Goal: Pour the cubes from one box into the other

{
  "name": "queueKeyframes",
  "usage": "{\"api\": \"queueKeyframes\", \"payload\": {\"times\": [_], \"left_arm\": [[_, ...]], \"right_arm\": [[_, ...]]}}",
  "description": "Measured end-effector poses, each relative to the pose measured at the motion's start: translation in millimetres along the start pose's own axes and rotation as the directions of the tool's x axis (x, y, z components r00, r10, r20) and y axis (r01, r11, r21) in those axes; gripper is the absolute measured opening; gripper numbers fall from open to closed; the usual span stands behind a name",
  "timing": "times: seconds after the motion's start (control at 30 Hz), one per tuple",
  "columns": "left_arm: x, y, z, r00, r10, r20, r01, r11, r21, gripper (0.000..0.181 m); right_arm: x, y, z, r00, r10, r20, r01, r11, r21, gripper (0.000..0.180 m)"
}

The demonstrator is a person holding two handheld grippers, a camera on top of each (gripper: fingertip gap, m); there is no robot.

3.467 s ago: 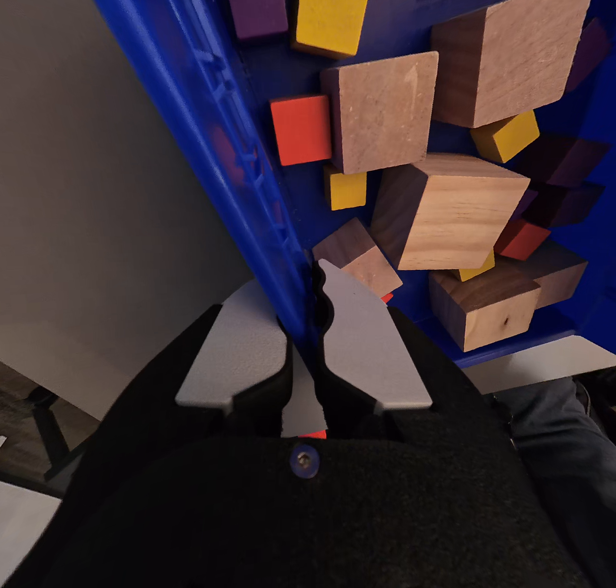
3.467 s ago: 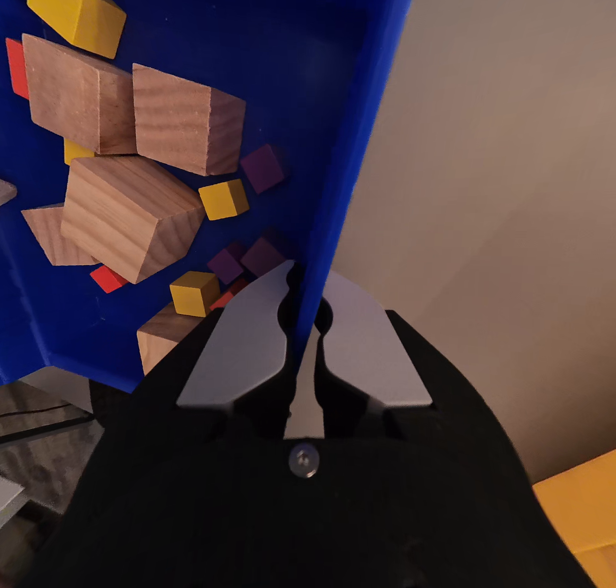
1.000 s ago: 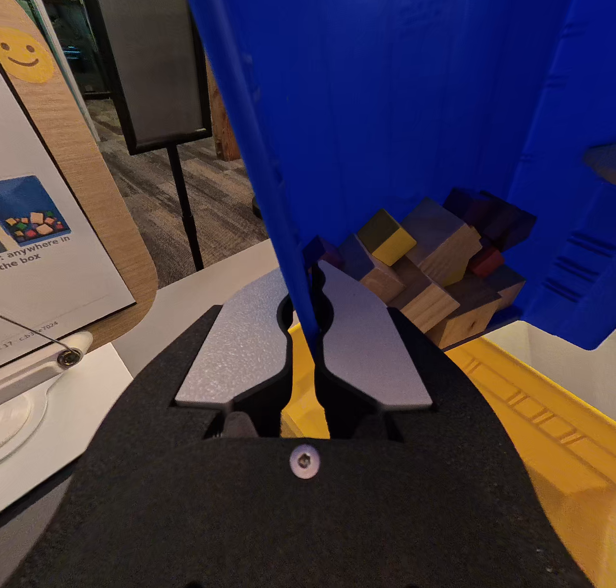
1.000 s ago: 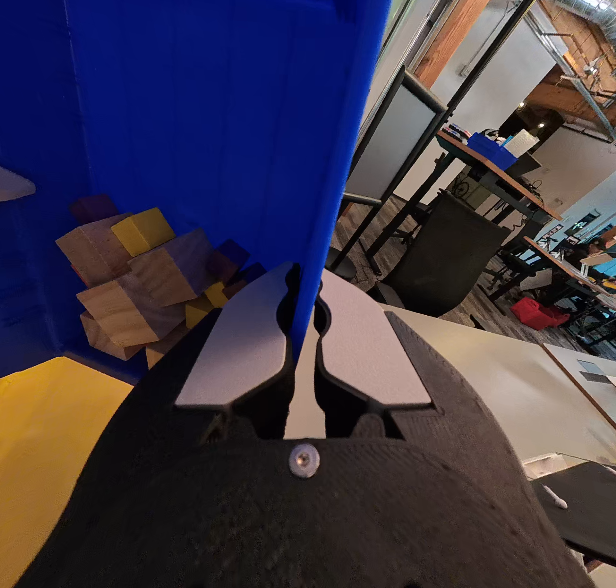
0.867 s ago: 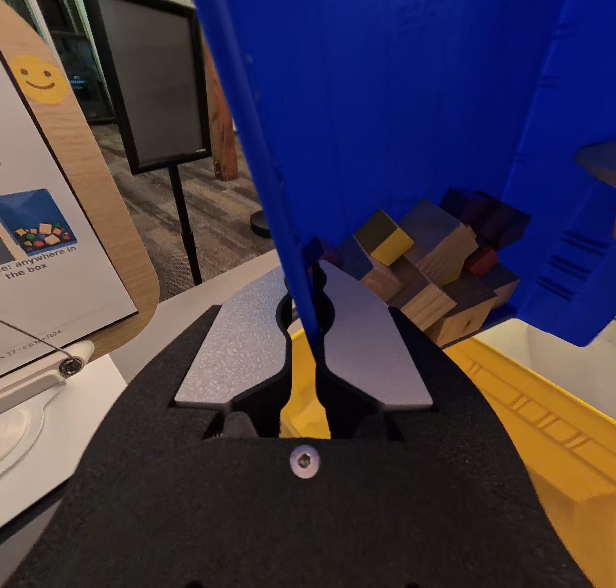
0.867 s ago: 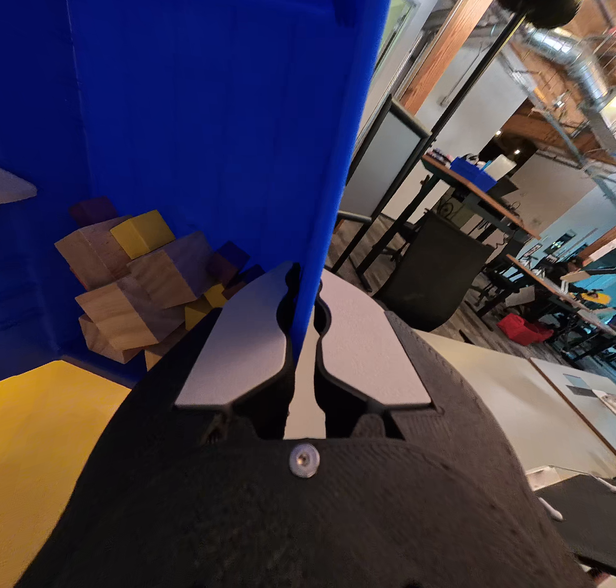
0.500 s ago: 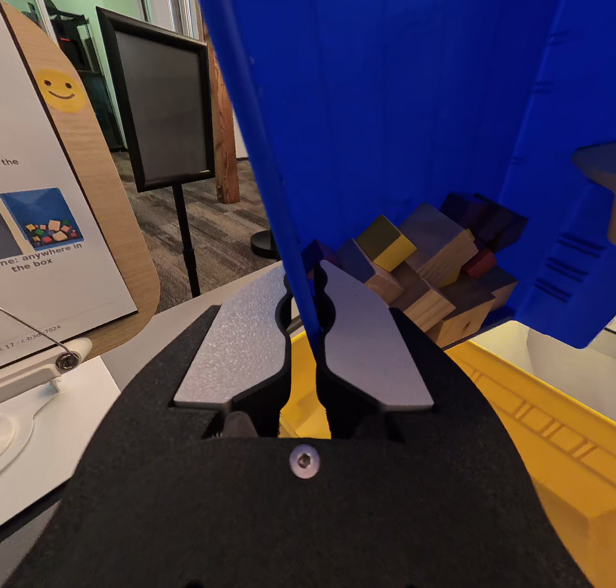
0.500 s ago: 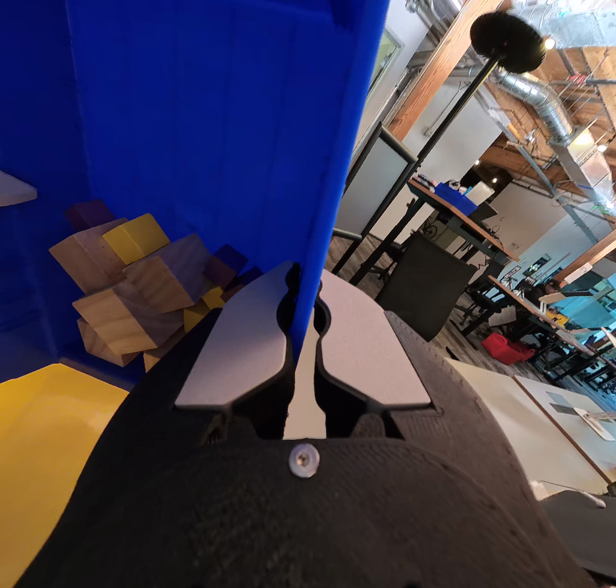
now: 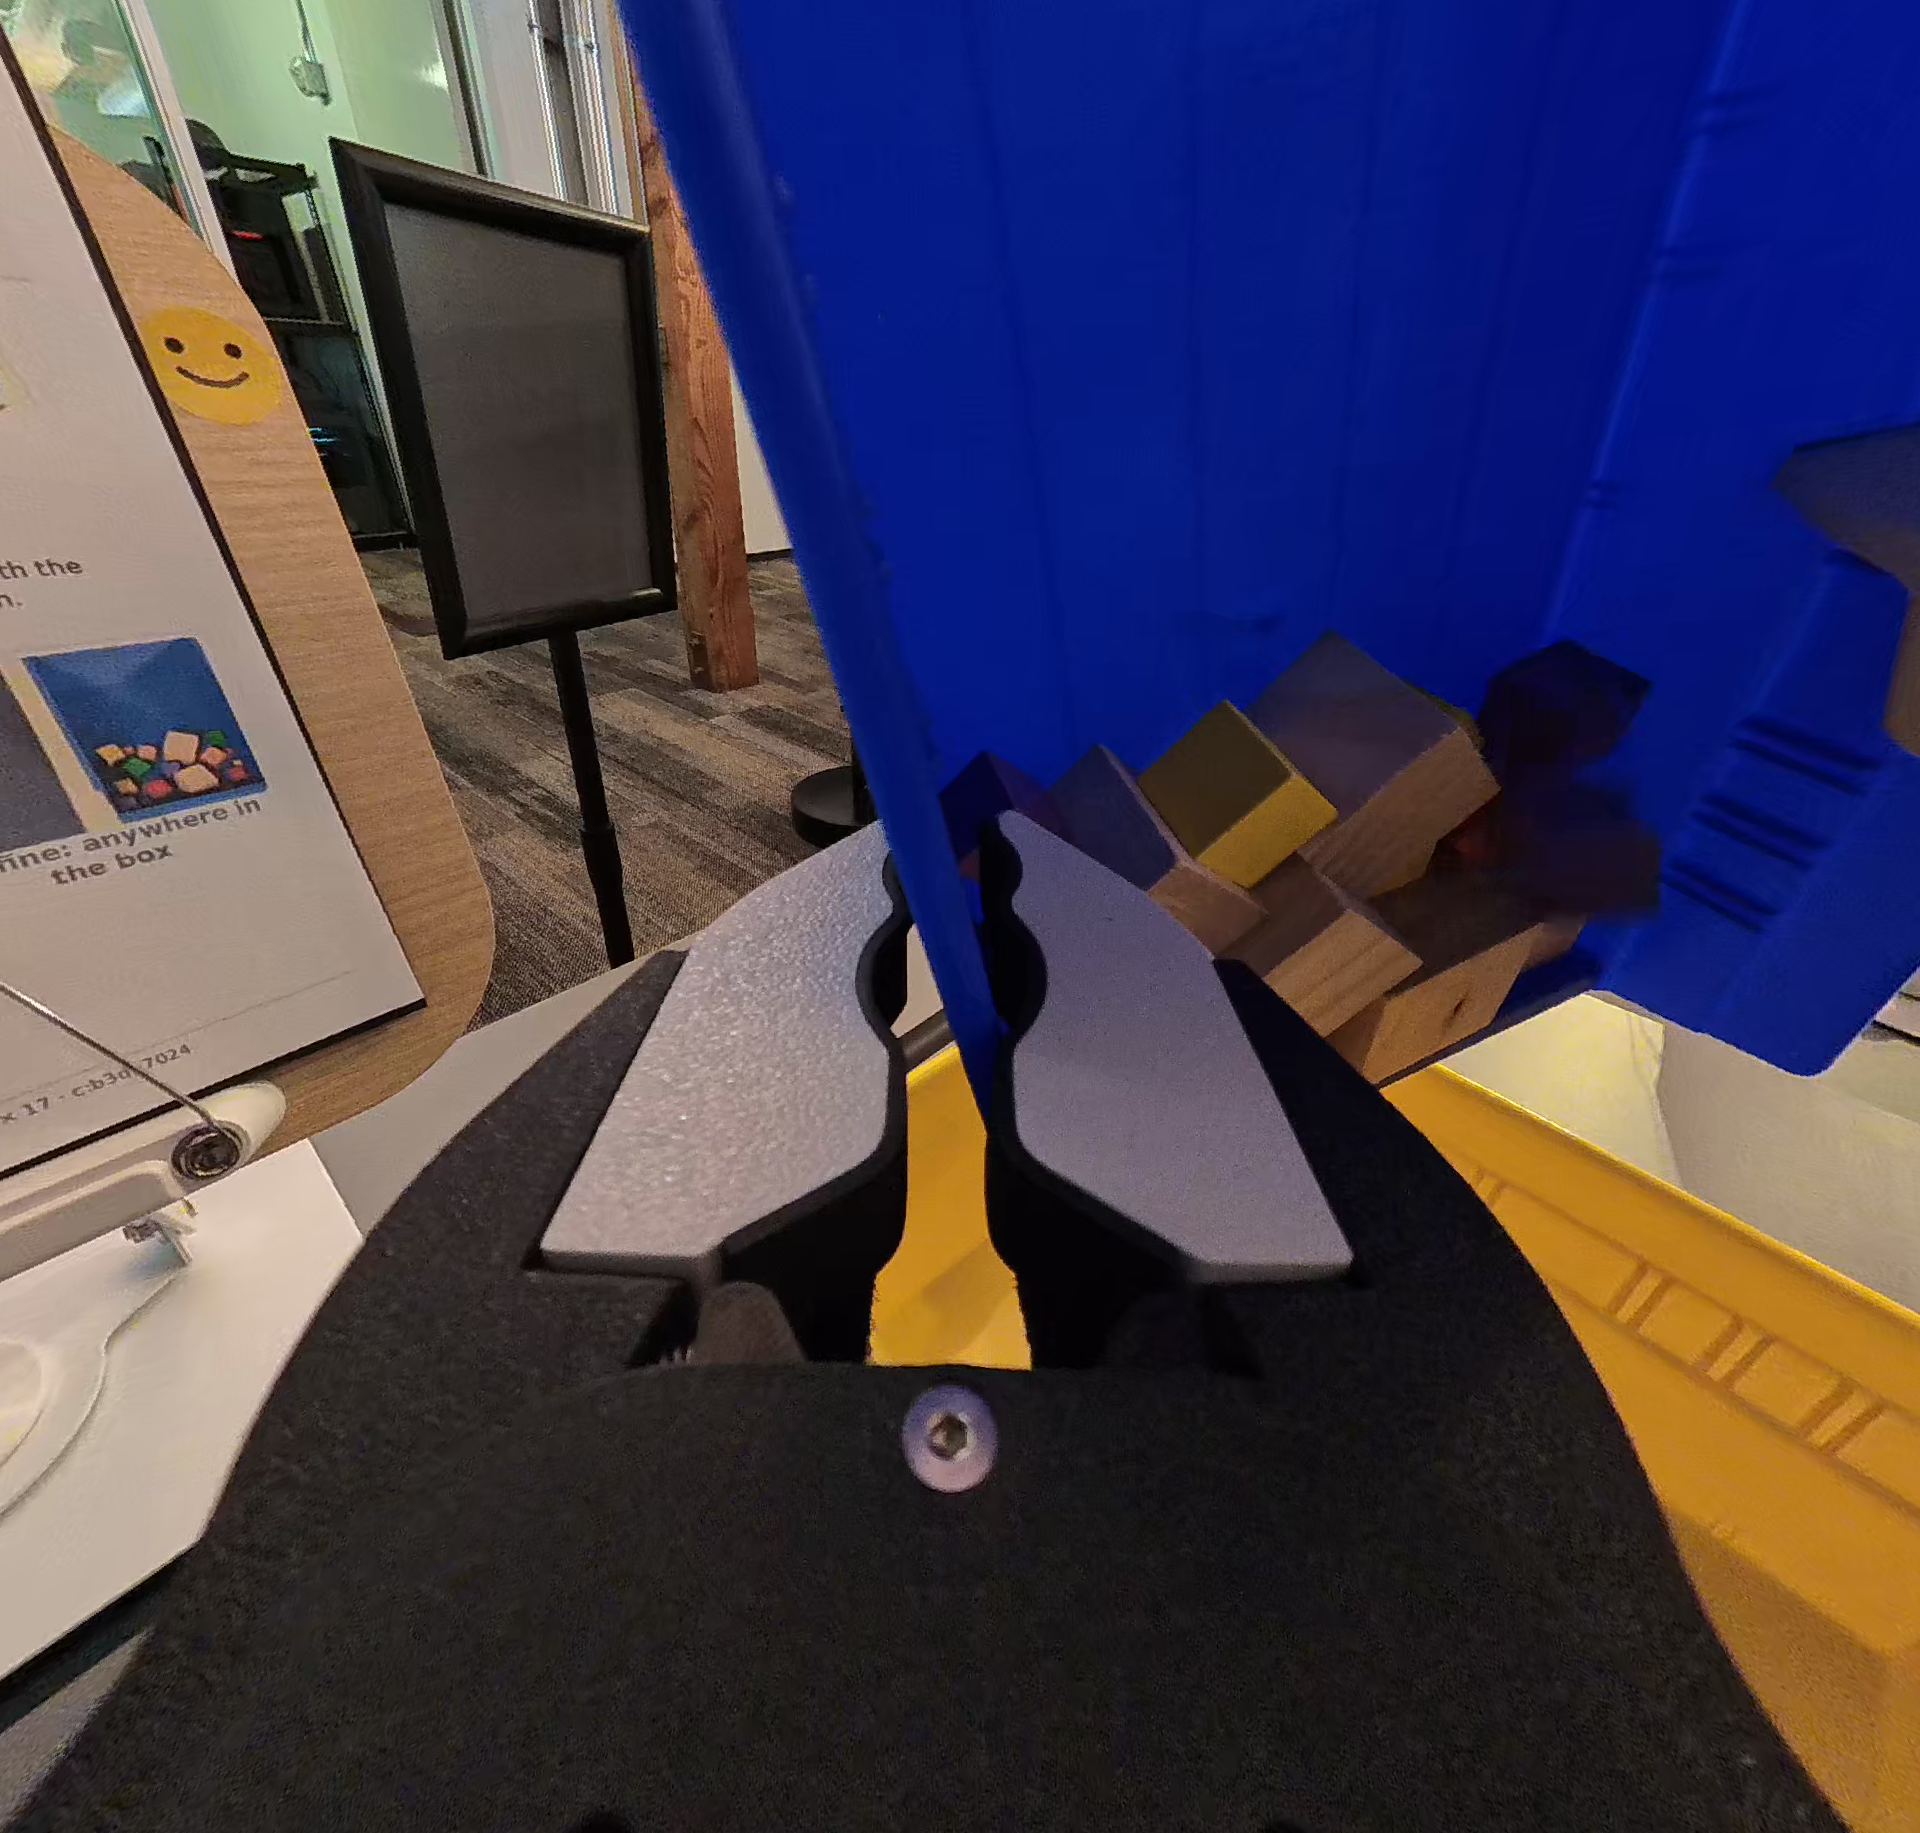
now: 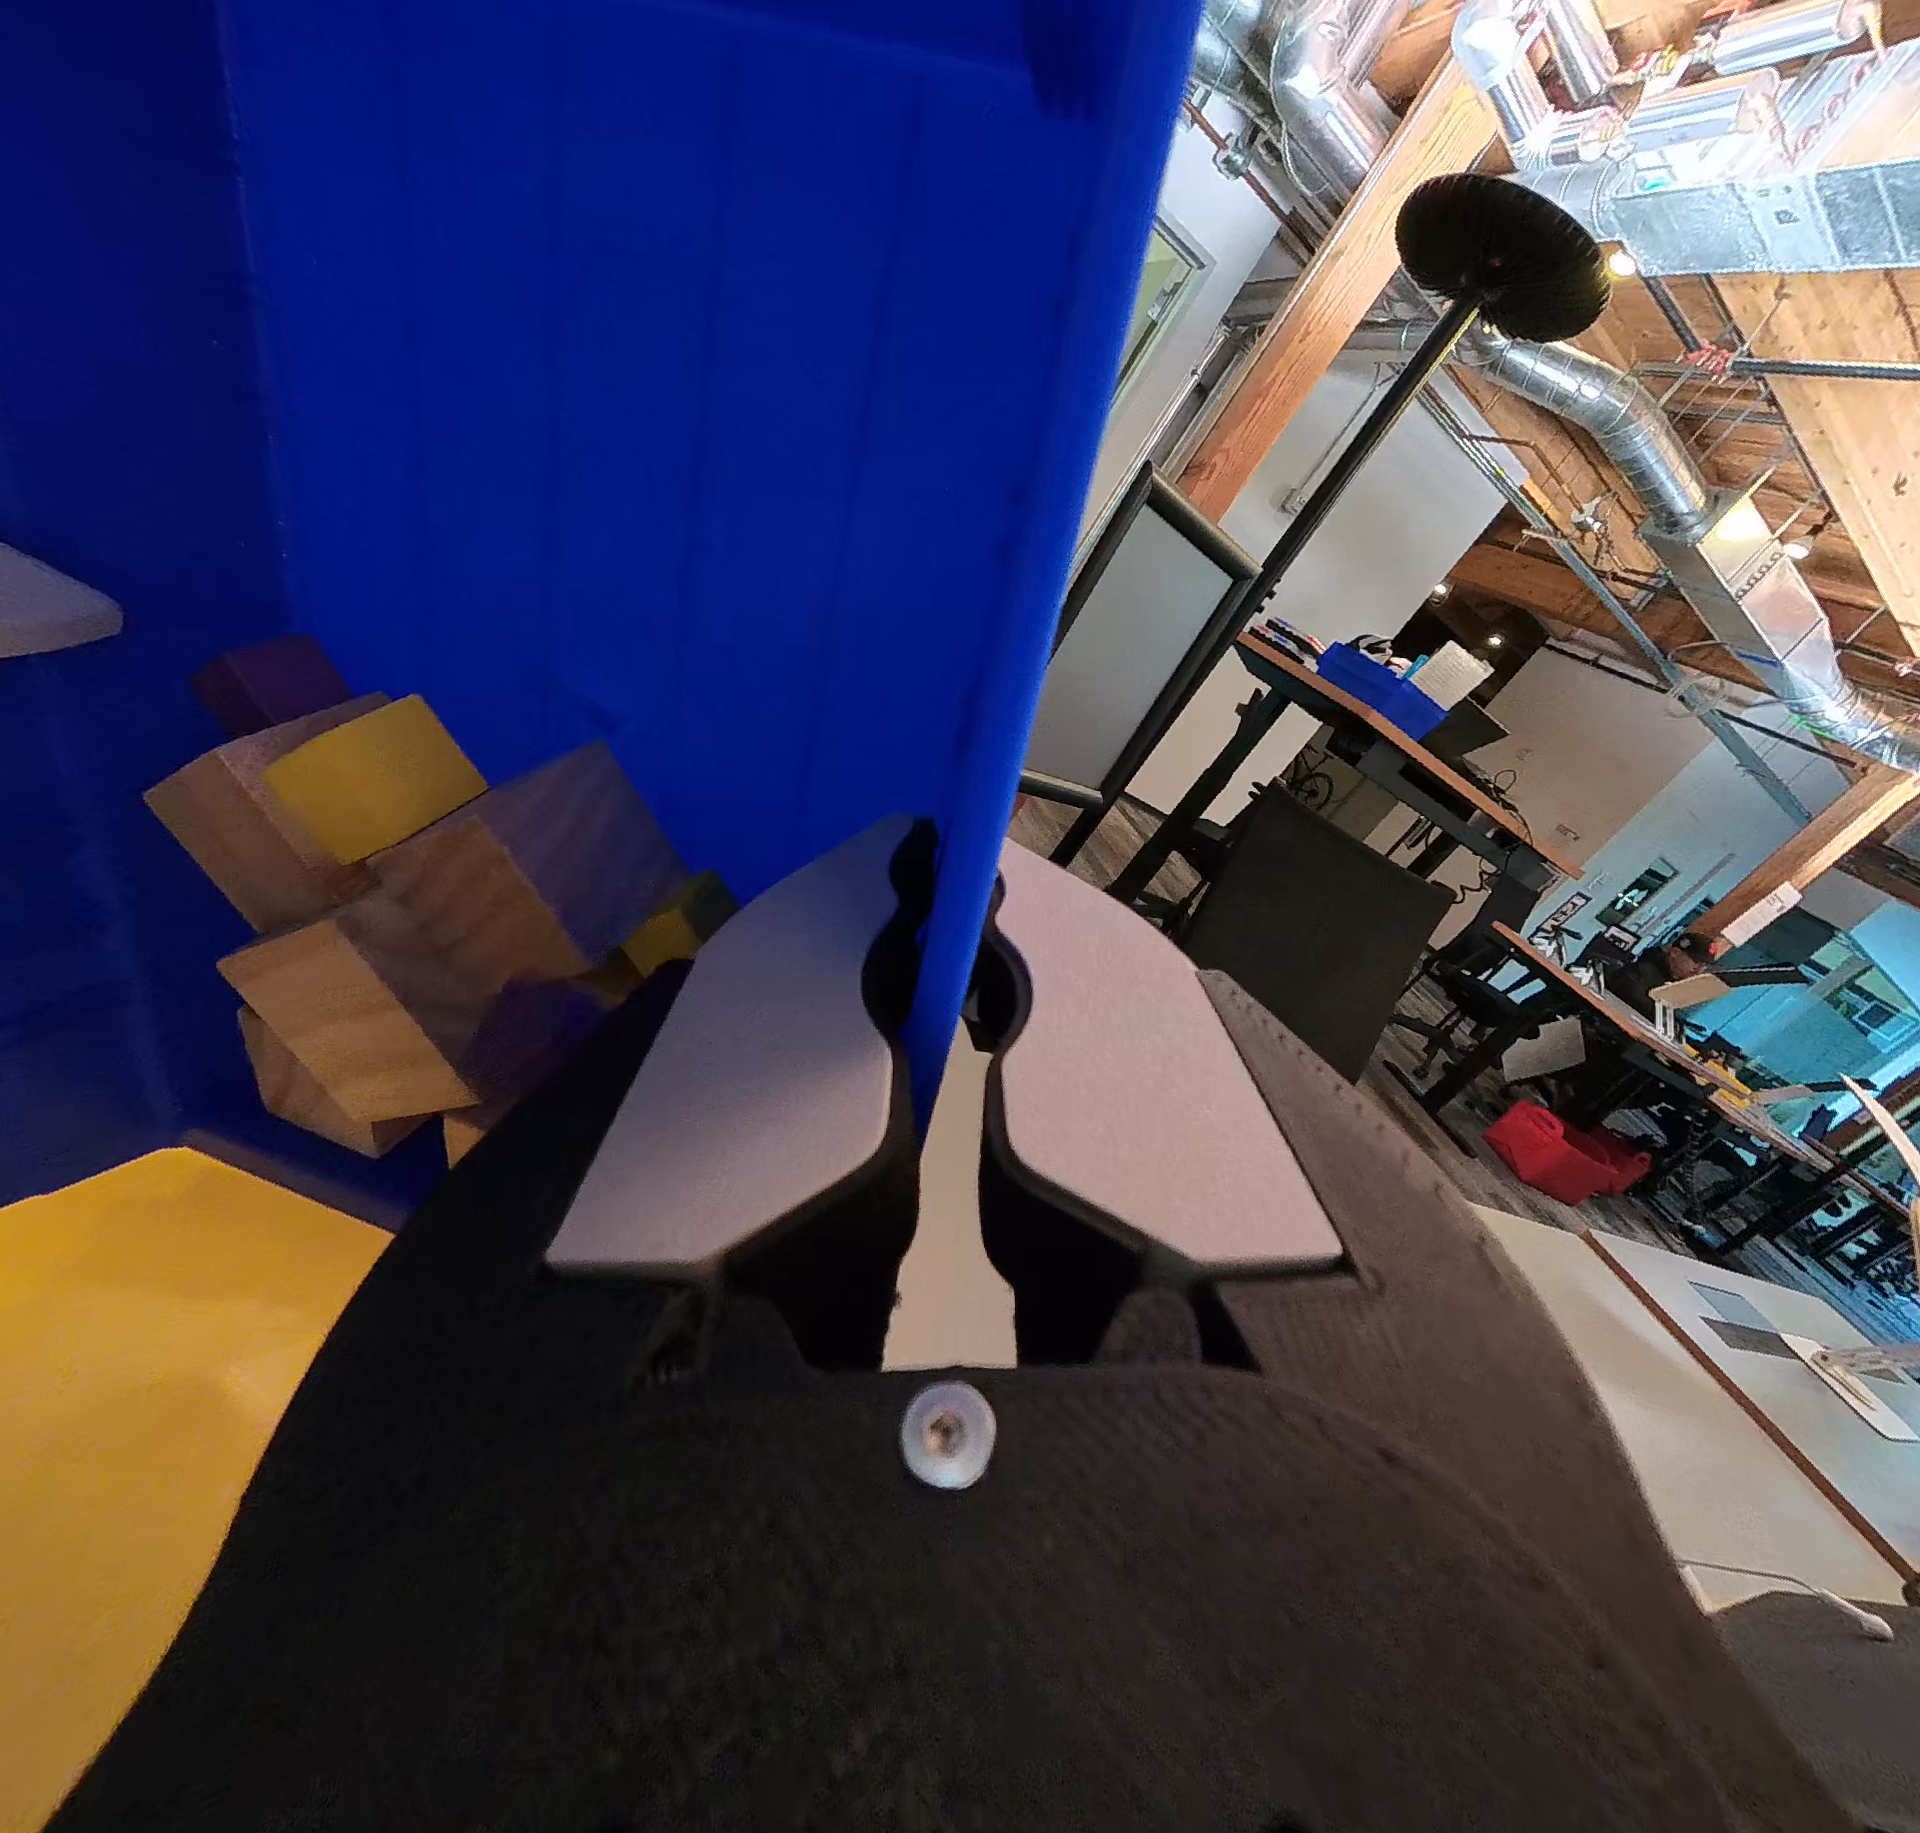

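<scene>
A blue box [image 9: 1195, 349] is tipped up steeply, its open end down over a yellow box [image 9: 1704, 1368]. My left gripper [image 9: 940, 848] is shut on the blue box's left wall. My right gripper [image 10: 951, 853] is shut on its right wall [image 10: 665, 381]. Wooden cubes [image 9: 1351, 796] and small yellow [image 9: 1236, 796] and purple ones are piled at the blue box's lower edge, right above the yellow box [image 10: 114, 1295]. The same pile [image 10: 364, 910] shows in the right wrist view. The inside of the yellow box is mostly hidden.
A printed sign on a wooden board [image 9: 156, 703] stands at the left on a white table [image 9: 187, 1368]. A black framed stand [image 9: 520, 412] is behind it. At the right are a dark chair [image 10: 1309, 962], desks and a black pole lamp [image 10: 1496, 245].
The blue box has gone from lying flat with cubes spread on its floor to tipped steeply over the yellow box. In the last second both views tilted further up and the cube pile slid lower.
</scene>
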State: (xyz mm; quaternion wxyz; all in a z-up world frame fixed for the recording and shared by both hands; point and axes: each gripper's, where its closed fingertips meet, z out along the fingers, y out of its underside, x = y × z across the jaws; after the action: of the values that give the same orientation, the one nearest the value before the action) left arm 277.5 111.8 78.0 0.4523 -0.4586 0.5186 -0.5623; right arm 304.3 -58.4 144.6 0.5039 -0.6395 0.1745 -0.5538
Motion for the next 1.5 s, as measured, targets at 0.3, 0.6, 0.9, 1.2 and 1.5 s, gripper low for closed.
{"api": "queueKeyframes", "payload": {"times": [0.3, 0.6, 0.9, 1.2, 1.5], "left_arm": [[-2.9, 5.2, -0.4, 1.0, -0.017, 0.001, 0.017, 1.0, -0.005, 0.01], [-3.8, 5.4, 0.3, 1.0, -0.028, 0.004, 0.028, 1.0, 0.001, 0.01], [-2.5, 2.8, -4.8, 1.0, -0.03, 0.001, 0.03, 0.999, 0.034, 0.01], [6.2, -5.1, -8.6, 0.997, -0.062, -0.042, 0.064, 0.996, 0.063, 0.012], [78.5, -11.9, 10.0, 0.911, -0.28, -0.303, 0.185, 0.934, -0.306, 0.031]], "right_arm": [[-4.2, -0.9, 0.0, 1.0, -0.021, 0.005, 0.021, 1.0, -0.005, 0.005], [-3.7, -5.2, 0.3, 0.999, -0.047, -0.003, 0.047, 0.999, 0.001, 0.006], [-4.0, -14.0, -5.0, 0.996, -0.082, -0.019, 0.082, 0.996, 0.038, 0.006], [4.2, -41.0, -13.4, 0.987, -0.147, -0.06, 0.153, 0.983, 0.103, 0.005], [66.5, -56.1, 27.8, 0.992, -0.087, 0.088, 0.103, 0.976, -0.191, 0.005]]}}
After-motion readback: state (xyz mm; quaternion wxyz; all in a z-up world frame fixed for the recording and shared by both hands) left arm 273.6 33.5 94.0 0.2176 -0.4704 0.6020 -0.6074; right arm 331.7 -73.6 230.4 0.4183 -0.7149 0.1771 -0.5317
